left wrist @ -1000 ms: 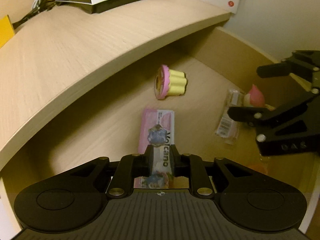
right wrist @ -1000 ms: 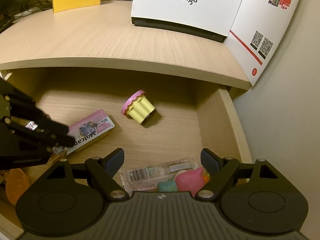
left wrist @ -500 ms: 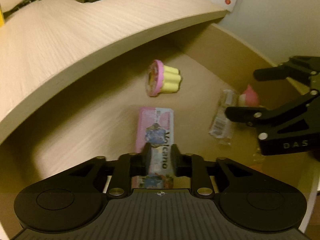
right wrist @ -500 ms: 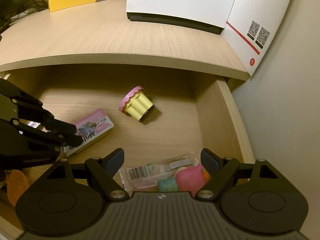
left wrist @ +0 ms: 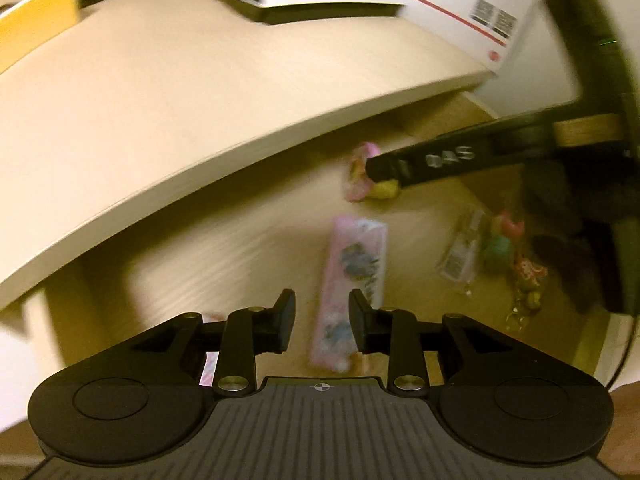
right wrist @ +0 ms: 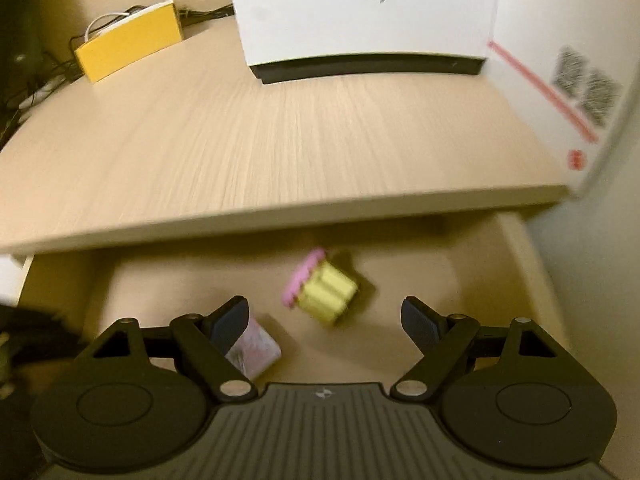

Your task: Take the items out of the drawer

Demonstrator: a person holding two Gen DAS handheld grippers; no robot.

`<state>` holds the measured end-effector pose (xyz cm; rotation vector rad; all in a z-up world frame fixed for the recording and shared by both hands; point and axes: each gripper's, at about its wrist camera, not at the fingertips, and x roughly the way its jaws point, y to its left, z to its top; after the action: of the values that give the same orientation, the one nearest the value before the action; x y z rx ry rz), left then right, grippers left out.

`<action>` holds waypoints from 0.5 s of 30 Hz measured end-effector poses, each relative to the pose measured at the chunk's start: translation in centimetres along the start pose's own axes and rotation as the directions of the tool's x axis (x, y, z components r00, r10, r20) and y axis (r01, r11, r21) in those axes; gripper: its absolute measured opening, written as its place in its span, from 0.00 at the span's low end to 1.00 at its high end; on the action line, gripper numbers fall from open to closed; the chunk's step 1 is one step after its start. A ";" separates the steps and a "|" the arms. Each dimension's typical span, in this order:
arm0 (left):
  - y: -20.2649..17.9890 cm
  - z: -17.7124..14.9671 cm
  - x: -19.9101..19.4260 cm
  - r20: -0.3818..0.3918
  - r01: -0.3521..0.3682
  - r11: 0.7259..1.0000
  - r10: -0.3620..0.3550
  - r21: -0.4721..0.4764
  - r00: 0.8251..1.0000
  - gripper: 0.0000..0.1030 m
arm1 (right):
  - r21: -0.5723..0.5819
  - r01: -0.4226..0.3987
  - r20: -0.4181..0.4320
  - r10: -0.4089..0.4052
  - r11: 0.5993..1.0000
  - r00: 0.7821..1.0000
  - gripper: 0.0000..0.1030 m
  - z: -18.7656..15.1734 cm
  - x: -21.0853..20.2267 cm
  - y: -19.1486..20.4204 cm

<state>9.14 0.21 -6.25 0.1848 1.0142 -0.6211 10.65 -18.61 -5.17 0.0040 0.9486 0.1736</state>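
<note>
The drawer (left wrist: pixel 192 240) stands open under the desk top (left wrist: pixel 160 100). On its floor lies a pink printed packet (left wrist: pixel 354 276), just beyond my left gripper (left wrist: pixel 322 320), which is open with nothing between its fingers. A yellow cupcake toy with a pink top (right wrist: pixel 324 294) lies on its side further back. It shows in the gap ahead of my right gripper (right wrist: pixel 326 320), which is open wide and holds nothing. The packet's corner (right wrist: pixel 256 350) peeks out behind that gripper's left finger. In the left wrist view the right gripper's black arm (left wrist: pixel 448 158) crosses over the cupcake toy (left wrist: pixel 362 178).
A clear bag of pink and teal sweets (left wrist: pixel 480 248) and small wrapped pieces (left wrist: pixel 528 280) lie at the drawer's right. On the desk top (right wrist: pixel 280 140) stand a white box (right wrist: pixel 368 16) and a yellow box (right wrist: pixel 128 44). The drawer's right wall (right wrist: pixel 528 264) is close.
My left gripper has opened, let go of the pink packet and drawn back. My right gripper has left the clear bag and moved toward the cupcake toy. Both views are blurred by motion.
</note>
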 end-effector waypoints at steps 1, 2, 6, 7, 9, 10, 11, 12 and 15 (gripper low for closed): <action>0.3 -0.3 -0.3 -0.002 -0.006 1.000 0.006 -0.017 1.000 0.31 | -0.011 0.006 -0.002 -0.006 1.000 1.000 0.82 0.2 1.0 0.2; 0.6 -0.7 -0.6 -0.007 -0.013 0.999 0.013 -0.038 1.000 0.31 | -0.023 0.008 -0.013 -0.009 1.000 1.000 0.81 0.3 2.0 0.4; 1.5 -1.6 -1.9 -0.013 -0.022 0.995 0.021 -0.102 1.000 0.31 | -0.042 -0.002 -0.059 0.000 0.999 0.998 0.58 0.5 4.4 0.0; 1.8 -1.7 -2.4 -0.007 -0.024 0.993 0.023 -0.117 1.000 0.31 | -0.042 -0.008 -0.061 0.006 0.999 0.998 0.55 0.5 4.5 -0.1; 2.2 -1.8 -3.3 -0.002 -0.031 0.990 0.031 -0.136 1.000 0.31 | -0.047 -0.021 -0.056 0.018 0.999 0.998 0.54 0.8 4.1 -0.4; 2.3 -1.9 -3.7 -0.002 -0.034 0.990 0.034 -0.138 0.999 0.31 | -0.054 -0.025 -0.053 0.022 0.998 0.998 0.54 0.9 3.6 -0.5; 2.4 -1.8 -4.1 -0.005 -0.038 0.990 0.038 -0.135 0.999 0.31 | -0.060 -0.027 -0.052 0.024 0.998 0.998 0.54 0.9 3.1 -0.7; 2.4 -1.8 -4.3 -0.013 -0.043 0.991 0.042 -0.129 0.999 0.31 | -0.067 -0.027 -0.050 0.023 0.997 0.998 0.54 0.9 2.5 -0.8; 2.5 -1.4 -4.7 -0.044 -0.077 0.990 0.072 -0.122 0.996 0.31 | -0.091 -0.028 -0.035 0.025 0.995 0.999 0.54 0.2 0.0 -1.3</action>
<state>7.75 4.72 -3.42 0.1260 1.0757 -0.4866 10.99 -19.87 -5.19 -0.0709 0.9735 0.2424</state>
